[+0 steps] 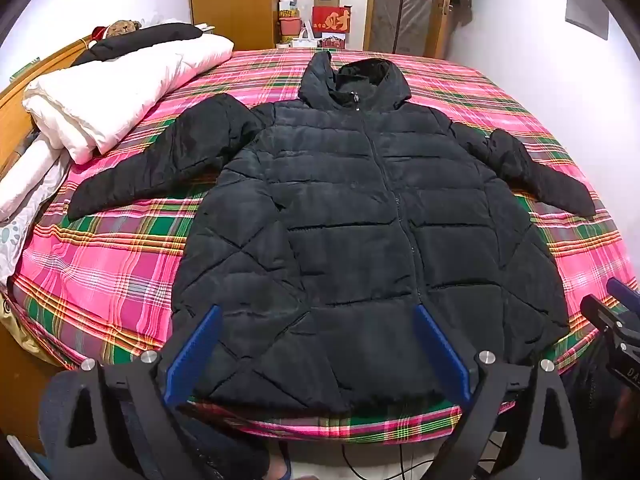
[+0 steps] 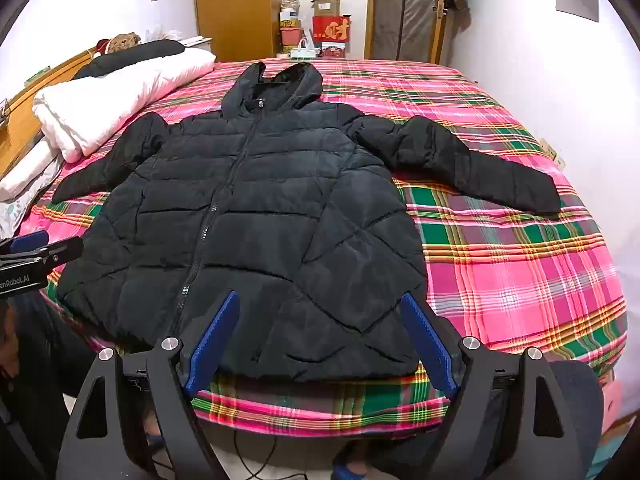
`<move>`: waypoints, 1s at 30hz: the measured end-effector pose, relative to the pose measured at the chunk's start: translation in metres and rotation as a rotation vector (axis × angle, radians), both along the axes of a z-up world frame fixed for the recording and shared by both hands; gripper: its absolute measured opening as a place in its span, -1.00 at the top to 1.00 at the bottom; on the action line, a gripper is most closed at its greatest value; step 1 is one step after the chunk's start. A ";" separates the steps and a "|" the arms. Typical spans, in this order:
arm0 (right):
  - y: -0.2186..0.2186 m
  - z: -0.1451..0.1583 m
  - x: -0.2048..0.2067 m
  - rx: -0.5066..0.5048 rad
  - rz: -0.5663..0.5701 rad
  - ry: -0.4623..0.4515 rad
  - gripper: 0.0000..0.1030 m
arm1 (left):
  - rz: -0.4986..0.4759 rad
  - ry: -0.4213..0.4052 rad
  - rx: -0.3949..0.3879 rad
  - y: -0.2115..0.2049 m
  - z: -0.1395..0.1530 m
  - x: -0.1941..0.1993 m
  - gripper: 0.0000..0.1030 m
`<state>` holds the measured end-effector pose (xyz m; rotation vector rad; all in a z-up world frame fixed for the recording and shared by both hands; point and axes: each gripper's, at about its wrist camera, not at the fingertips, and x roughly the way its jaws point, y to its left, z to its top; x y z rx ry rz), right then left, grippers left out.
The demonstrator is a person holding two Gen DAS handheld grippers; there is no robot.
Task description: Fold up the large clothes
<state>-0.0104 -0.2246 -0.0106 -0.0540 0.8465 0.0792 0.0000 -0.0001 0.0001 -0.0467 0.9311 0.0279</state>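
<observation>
A black hooded puffer jacket (image 1: pixel 352 220) lies flat and zipped, front up, on a pink plaid bed (image 1: pixel 104 264), hood at the far end, both sleeves spread out. It also shows in the right wrist view (image 2: pixel 248 216). My left gripper (image 1: pixel 316 312) is open and empty, held over the jacket's near hem. My right gripper (image 2: pixel 320 300) is open and empty, over the hem's right part. The right gripper's tip shows at the left wrist view's right edge (image 1: pixel 612 312); the left gripper's tip shows at the right wrist view's left edge (image 2: pixel 44 252).
A folded white duvet (image 1: pixel 112 92) with a black garment (image 1: pixel 140 42) on it lies at the bed's left, by the wooden headboard (image 1: pixel 16 92). Boxes and bags (image 1: pixel 320 20) stand beyond the far end. A wall (image 1: pixel 560 60) runs along the right. Cables lie on the floor (image 1: pixel 372 456).
</observation>
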 end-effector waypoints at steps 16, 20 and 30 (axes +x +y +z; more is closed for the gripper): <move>0.000 0.001 0.000 0.000 0.001 0.003 -0.60 | 0.010 0.002 -0.014 -0.002 -0.002 -0.001 -0.88; 0.002 0.001 0.000 -0.002 0.001 0.003 -0.60 | 0.013 0.000 -0.020 0.000 -0.002 -0.001 -0.88; 0.002 0.000 0.001 -0.002 0.002 0.003 -0.60 | 0.007 0.004 -0.022 -0.003 -0.001 0.002 -0.88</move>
